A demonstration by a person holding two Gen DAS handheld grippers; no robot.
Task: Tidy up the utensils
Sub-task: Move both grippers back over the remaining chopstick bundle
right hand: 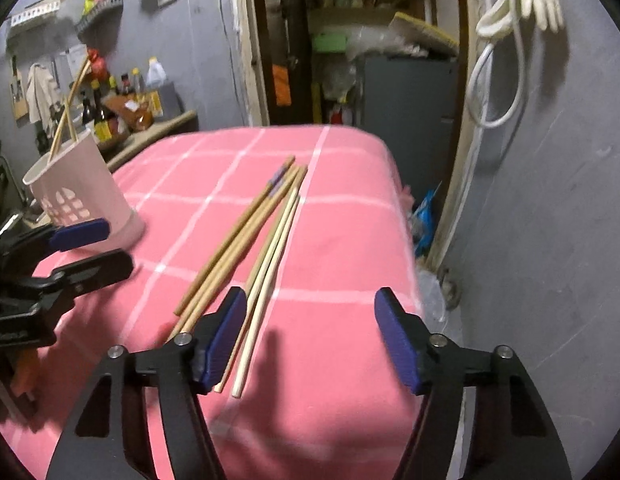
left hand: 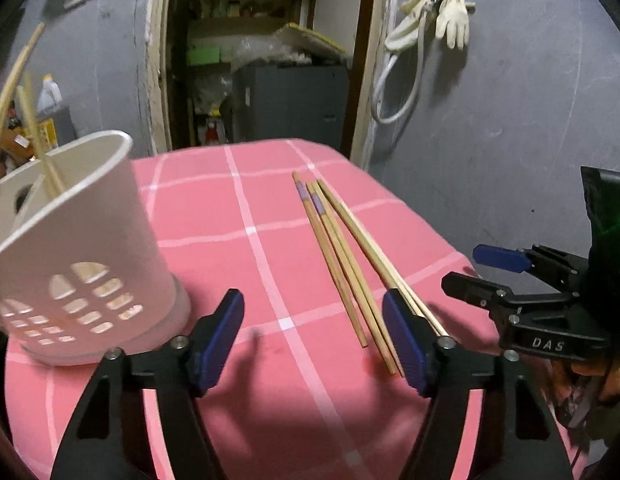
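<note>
The left gripper [left hand: 312, 344] stands with its blue pads apart over bare pink cloth, gripping nothing; the chopsticks [left hand: 342, 256] lie just right of centre, their near ends beside its right pad. The right gripper [right hand: 310, 344], also parted and empty, reads "DAS" in white on its black body at the left view's right edge. A white utensil holder [left hand: 81, 264] at left holds more sticks on the checked table [left hand: 229, 216].

worktop [left hand: 237, 240]: covered in pink cloth with white grid lines. on it: white perforated utensil holder [left hand: 81, 264] at left; loose wooden chopsticks [left hand: 342, 256], bunched side by side, right of centre.
</note>
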